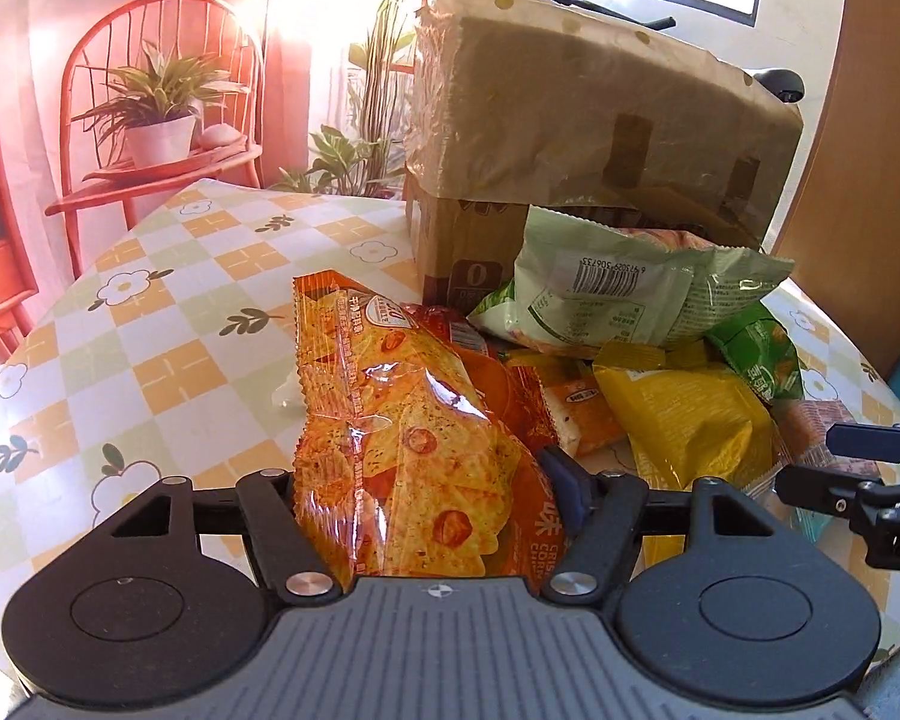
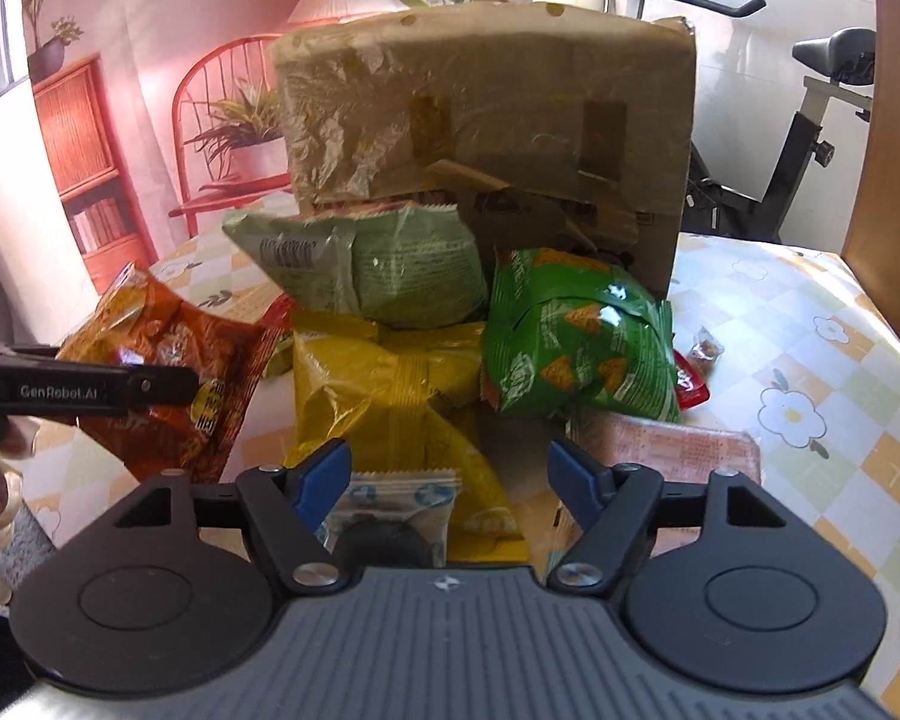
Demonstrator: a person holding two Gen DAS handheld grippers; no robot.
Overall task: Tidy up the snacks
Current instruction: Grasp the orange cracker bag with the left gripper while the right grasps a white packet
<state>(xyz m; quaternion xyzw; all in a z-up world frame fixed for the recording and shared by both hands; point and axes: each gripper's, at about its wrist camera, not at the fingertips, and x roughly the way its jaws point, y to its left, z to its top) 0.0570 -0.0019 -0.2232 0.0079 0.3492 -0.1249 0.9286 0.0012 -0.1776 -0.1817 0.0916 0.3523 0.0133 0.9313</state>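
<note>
Left claw point(image 1: 432, 498) tilted down, jaws part closed with an orange chip bag point(image 1: 402, 420) filling the gap; pad contact hidden by the bag. Right claw point(image 2: 450, 480) tilted down, blue fingertips point(image 2: 324, 474) apart, jaws not pressing anything. In the right wrist view, the left claw enters side-on at left edge.

I can read "GenRobot.AI" in pale letters on the left gripper point(image 2: 81, 391), seen from my right camera. The pale green bag point(image 1: 624, 288) carries an upside-down barcode with digits that look like 6 975085 506733. The orange bag point(image 1: 402, 438) shows "CRIS" near its lower edge. A large "0" sits on the box point(image 1: 480, 264). Other print is too small for me.
</note>
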